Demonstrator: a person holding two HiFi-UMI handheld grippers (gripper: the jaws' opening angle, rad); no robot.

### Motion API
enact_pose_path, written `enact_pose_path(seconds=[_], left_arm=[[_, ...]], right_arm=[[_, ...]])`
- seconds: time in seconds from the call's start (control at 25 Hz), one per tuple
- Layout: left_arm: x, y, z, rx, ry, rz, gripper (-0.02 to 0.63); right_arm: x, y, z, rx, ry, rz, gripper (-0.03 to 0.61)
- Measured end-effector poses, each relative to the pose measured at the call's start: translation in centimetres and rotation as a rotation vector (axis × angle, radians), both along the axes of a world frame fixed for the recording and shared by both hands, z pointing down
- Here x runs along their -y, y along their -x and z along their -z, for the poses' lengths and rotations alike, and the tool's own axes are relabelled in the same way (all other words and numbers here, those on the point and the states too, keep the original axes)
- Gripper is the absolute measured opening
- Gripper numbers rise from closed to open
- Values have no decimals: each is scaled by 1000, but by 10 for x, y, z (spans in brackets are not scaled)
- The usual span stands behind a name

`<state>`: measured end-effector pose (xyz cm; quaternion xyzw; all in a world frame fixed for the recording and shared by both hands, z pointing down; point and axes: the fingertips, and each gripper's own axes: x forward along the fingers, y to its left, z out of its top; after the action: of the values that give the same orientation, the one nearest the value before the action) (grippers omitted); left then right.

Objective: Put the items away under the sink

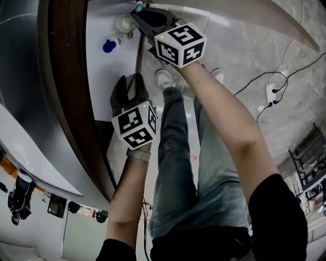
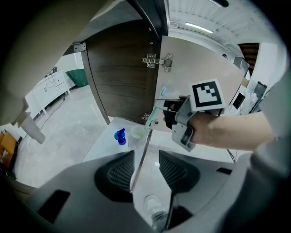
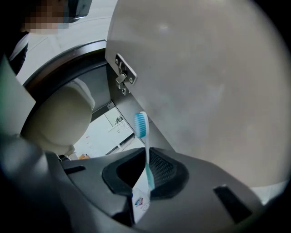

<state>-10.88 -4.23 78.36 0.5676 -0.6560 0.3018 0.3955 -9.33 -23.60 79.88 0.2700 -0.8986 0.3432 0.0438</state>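
Observation:
My right gripper [image 3: 146, 166] is shut on a blue and white toothbrush [image 3: 142, 124], whose bristled head sticks up past the jaws. A white item with a printed label [image 3: 140, 201] shows low between the same jaws; I cannot tell what it is. In the head view the right gripper [image 1: 145, 12] reaches to the top, at the open cabinet under the sink. On the white cabinet floor [image 1: 109, 76] stand a blue-capped bottle [image 1: 109, 46] and a pale cup [image 1: 125, 23]. My left gripper [image 1: 130, 84] hangs open and empty nearer to me, its pads [image 2: 119, 175] wide apart.
The cabinet door [image 2: 200, 73] stands open at the right, with hinges [image 2: 158, 60] on the dark wood side panel [image 2: 122, 77]. The basin's round underside [image 3: 54, 118] bulges overhead. The person's shoes [image 1: 164, 77] and a power strip with cables [image 1: 270, 92] are on the marble floor.

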Motion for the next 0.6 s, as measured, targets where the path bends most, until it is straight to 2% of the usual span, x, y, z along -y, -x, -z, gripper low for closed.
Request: enact_pose_path(seconds=[0.28,0.6], left_arm=[[6,1,7,16,-23,-9,175],[3,3,14,34,-47,-18,161]], right_arm=[[2,27,-39,-58,5,61,46],[-21,44,-78,-170,9,168,47]])
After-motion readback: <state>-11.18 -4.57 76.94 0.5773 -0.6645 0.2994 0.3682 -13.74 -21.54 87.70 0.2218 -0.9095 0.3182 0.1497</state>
